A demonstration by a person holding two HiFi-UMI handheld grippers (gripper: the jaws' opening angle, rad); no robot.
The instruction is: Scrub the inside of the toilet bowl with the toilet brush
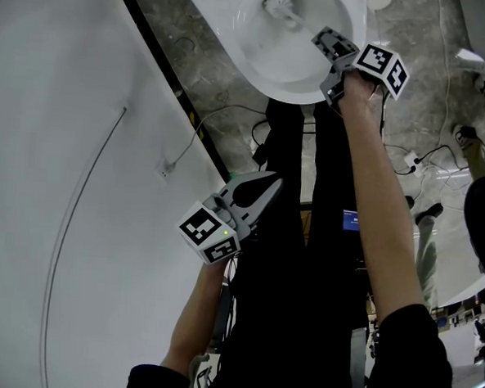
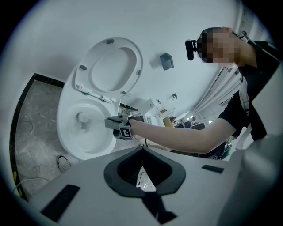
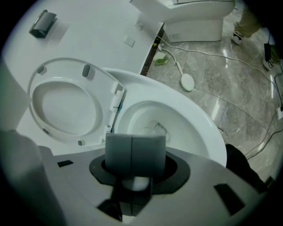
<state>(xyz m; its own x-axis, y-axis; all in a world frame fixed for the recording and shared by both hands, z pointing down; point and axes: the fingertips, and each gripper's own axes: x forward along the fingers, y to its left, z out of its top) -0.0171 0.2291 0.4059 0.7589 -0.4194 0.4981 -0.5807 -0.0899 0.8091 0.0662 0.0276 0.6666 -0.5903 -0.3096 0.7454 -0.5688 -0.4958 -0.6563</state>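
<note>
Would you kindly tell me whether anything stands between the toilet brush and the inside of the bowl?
Nothing visible does: the seat is up, and the brush head sits inside the bowl, held by the right hand-held gripper.

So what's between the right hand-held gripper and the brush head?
Only the brush's own white handle, running from the right hand-held gripper, shut on it, to the brush head in the bowl; the head view shows it.

Bright, even indoor light; white wall point(image 1: 52, 95) and bowl point(image 1: 270, 72) nearly washed out, soft sheen on floor point(image 3: 225, 95), strong fisheye bending, dark corners in both gripper views
</note>
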